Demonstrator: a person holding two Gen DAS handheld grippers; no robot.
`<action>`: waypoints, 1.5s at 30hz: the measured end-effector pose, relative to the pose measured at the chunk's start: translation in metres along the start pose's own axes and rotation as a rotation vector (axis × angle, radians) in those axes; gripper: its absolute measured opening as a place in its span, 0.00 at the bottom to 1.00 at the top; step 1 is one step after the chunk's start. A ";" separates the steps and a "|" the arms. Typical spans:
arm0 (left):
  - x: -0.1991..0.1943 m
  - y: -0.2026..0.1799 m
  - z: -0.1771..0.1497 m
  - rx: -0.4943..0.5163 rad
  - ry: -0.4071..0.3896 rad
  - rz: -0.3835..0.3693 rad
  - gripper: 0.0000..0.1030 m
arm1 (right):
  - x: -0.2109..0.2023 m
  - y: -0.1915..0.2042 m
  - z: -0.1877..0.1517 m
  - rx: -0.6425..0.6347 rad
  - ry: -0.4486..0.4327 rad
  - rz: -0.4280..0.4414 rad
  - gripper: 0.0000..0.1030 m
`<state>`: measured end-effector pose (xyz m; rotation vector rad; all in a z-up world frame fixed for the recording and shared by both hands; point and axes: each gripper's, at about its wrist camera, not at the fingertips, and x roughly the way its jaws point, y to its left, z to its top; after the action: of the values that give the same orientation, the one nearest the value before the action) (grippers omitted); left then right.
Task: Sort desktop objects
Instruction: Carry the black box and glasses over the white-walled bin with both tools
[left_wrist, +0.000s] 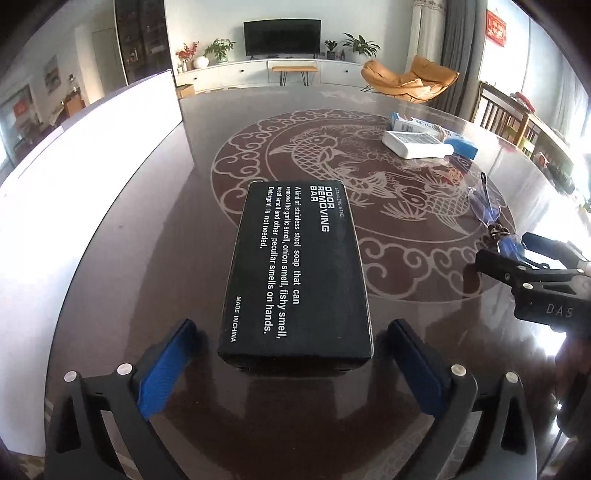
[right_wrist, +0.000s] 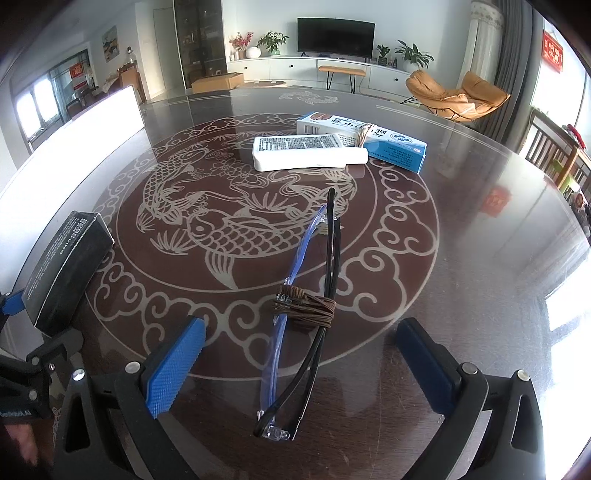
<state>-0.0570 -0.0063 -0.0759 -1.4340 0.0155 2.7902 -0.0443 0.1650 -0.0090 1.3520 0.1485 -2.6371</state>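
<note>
Two views are differing: only my left camera is reading the black cardboard box's (left_wrist: 295, 273) label, lying on the glossy dark table (left_wrist: 406, 332) between my tilted-down left hand-held gripper's (left_wrist: 291, 365) gaping pads; my right hand-held gripper (right_wrist: 301, 363) is straddling the cord-wrapped black and blue glasses (right_wrist: 306, 306), unclamped.

Daylight scene, moderately bright. Light enters from window side at right, blown out white at right edge of right wrist view. White panel (left_wrist: 92, 147) at left overexposed, no detail. Glossy bench (right_wrist: 461, 258) mirrors room, streaky glare. Strong fisheye bending, dark vignette corners. Centre sharp, edges soft.
</note>
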 end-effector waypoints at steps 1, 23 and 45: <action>0.001 -0.001 0.001 0.000 0.000 0.000 1.00 | 0.000 0.000 0.000 0.000 0.000 0.000 1.00; 0.005 0.000 0.033 0.054 0.029 -0.025 0.56 | -0.001 -0.011 0.015 -0.037 0.101 0.079 0.26; -0.169 0.218 0.061 -0.314 -0.252 0.053 0.56 | -0.115 0.187 0.146 -0.154 -0.181 0.567 0.25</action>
<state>-0.0101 -0.2236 0.0985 -1.1246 -0.4079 3.1027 -0.0572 -0.0303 0.1672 0.9270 -0.0512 -2.1981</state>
